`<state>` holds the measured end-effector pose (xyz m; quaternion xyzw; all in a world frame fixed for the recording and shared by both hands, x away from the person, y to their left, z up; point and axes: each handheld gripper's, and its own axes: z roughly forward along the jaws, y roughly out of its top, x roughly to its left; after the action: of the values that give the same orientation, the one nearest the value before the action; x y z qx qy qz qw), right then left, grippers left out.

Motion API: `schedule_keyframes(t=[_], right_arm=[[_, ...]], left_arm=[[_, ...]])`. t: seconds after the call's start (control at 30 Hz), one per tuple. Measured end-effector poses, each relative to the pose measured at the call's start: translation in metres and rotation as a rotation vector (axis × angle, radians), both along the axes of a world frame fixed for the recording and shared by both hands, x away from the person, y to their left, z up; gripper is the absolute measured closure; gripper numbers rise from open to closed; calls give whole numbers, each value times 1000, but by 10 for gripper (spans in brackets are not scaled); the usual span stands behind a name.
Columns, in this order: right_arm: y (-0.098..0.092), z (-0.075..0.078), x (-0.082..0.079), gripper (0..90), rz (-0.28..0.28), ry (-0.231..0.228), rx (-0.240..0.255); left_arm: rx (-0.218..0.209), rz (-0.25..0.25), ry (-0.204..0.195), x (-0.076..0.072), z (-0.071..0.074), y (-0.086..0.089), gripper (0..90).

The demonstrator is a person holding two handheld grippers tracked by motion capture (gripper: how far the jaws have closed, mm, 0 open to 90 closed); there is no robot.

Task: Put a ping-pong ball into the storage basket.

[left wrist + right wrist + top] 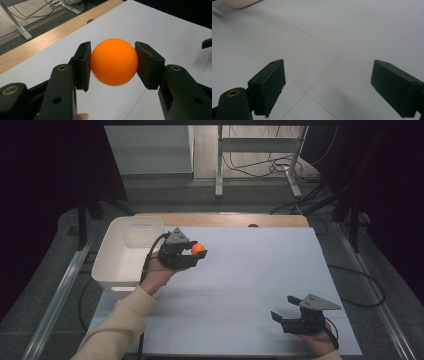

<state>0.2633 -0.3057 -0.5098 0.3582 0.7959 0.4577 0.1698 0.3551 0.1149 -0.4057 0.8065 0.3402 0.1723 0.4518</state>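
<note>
An orange ball [198, 249] [114, 65] is held above the white table surface, just right of a white bin [125, 255]. My left gripper [196, 253] [113, 66] is shut on the ball, both pads pressing its sides. Low at the right of the high view, my right gripper [282, 311] [328, 90] rests near the table's front edge. Its jaws stand wide open with nothing between them, pointing left over the white surface.
The white bin's corner [239, 3] lies far off in the right gripper view. A wooden table edge [220, 220] runs along the back with a dark round hole [253, 225]. Beyond it are desk legs and cables on the floor.
</note>
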Motion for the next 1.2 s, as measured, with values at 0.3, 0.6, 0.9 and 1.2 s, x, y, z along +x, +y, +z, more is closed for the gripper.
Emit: schedule_keyframes(t=[0.3,0.6,0.9,1.2], right_arm=[[0,0,0,129,1,-1,0],[0,0,0,129,0,-1,2],[0,1,0,129,-2,-2,3],[0,1,0,129,-1,-3,3]], left_arm=[[-5,13,-7,0,3,7,496],[-19,38,-28,-3,13,17,496],[-33,66,-47,-5,22,31,497],[-49,98,-63,-7,29,46,496]])
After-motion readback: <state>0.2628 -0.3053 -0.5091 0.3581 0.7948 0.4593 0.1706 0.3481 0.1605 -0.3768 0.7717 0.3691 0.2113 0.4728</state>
